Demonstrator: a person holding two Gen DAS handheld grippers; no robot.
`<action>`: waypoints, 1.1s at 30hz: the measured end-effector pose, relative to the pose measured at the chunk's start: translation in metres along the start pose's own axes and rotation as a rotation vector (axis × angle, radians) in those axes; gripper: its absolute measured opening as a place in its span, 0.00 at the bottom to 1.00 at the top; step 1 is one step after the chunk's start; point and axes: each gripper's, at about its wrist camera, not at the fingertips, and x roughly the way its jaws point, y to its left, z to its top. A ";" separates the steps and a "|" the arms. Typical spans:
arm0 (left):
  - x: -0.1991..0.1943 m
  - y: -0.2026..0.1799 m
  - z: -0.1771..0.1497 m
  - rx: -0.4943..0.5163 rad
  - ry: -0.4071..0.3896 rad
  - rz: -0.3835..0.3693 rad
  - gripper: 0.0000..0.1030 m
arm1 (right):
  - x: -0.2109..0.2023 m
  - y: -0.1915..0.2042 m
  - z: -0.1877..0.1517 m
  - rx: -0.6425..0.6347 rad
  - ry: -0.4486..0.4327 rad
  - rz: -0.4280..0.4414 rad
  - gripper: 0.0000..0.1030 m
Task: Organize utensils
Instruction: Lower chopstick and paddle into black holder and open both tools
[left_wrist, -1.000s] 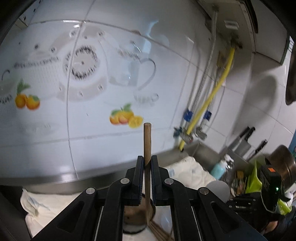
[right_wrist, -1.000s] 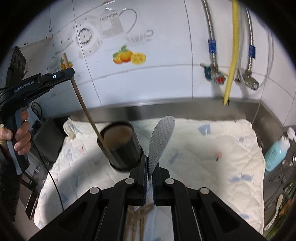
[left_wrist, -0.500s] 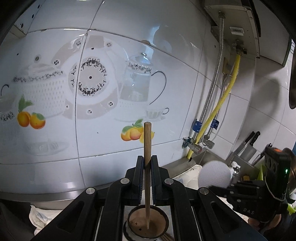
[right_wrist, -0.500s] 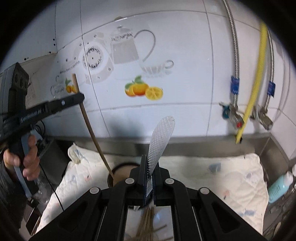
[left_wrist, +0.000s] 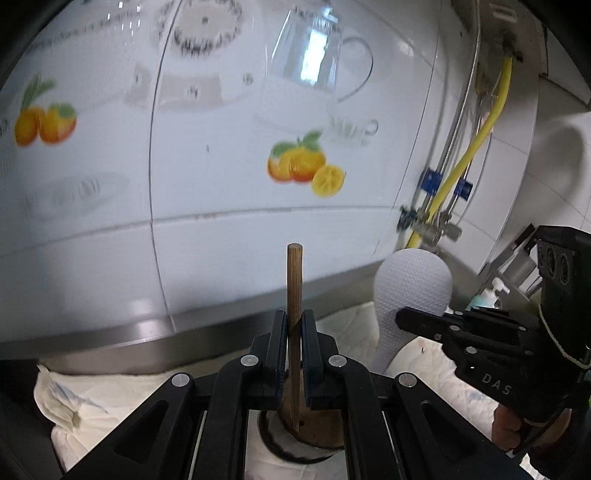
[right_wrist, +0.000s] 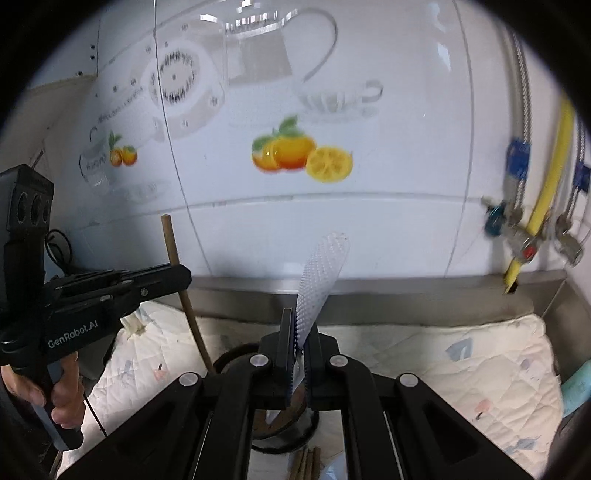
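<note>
My left gripper (left_wrist: 294, 325) is shut on a wooden chopstick (left_wrist: 294, 280) that stands upright, its lower end inside the dark round utensil holder (left_wrist: 314, 437) below. My right gripper (right_wrist: 299, 332) is shut on the handle of a white dimpled rice paddle (right_wrist: 321, 273), blade up, handle end reaching into the same holder (right_wrist: 280, 421). In the left wrist view the paddle (left_wrist: 410, 284) and the right gripper (left_wrist: 406, 318) come in from the right. From the right wrist camera the left gripper (right_wrist: 181, 277) and its chopstick (right_wrist: 173, 258) show on the left.
A quilted white cloth (right_wrist: 461, 354) covers the steel counter under the holder. More wooden chopsticks (right_wrist: 306, 463) lie on it near the front. Tiled wall with fruit prints close behind. Yellow hose and valves (right_wrist: 532, 240) at the right, a teal bottle (right_wrist: 576, 387) at the right edge.
The left gripper has come down, lowering the chopstick into the holder. The right gripper with the paddle has moved in over the holder, closer to the wall.
</note>
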 end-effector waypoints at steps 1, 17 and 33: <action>0.004 0.001 -0.004 0.001 0.012 0.001 0.07 | 0.004 -0.001 -0.003 0.003 0.012 0.005 0.06; 0.025 0.004 -0.017 -0.027 0.081 0.035 0.09 | 0.028 0.005 -0.026 -0.019 0.137 0.008 0.07; -0.007 -0.003 -0.035 -0.033 0.075 0.067 0.41 | 0.004 -0.010 -0.029 0.007 0.144 -0.002 0.29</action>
